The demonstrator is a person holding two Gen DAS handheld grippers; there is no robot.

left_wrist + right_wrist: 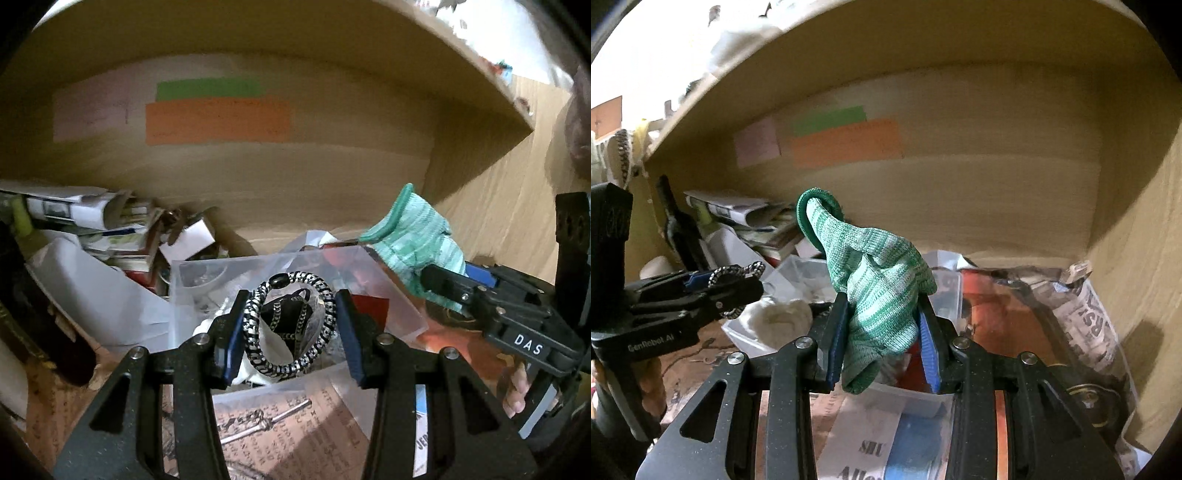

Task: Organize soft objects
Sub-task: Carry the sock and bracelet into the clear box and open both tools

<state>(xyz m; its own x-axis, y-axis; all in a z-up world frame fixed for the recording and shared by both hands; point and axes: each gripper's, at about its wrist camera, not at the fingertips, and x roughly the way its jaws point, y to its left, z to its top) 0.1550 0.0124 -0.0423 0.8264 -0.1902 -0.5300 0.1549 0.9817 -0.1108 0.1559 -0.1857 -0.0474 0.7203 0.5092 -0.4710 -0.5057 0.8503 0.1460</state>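
Left wrist: "DAS" on right gripper [439,280]

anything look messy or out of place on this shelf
Yes. Papers and small boxes lie tumbled in a loose heap at the back left. A crumpled newspaper slumps against the right wall. The clear plastic bin sits among them, holding a jumble.

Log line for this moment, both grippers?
left gripper: shut on black-and-white hair tie | right gripper: shut on green sock | both over clear plastic bin
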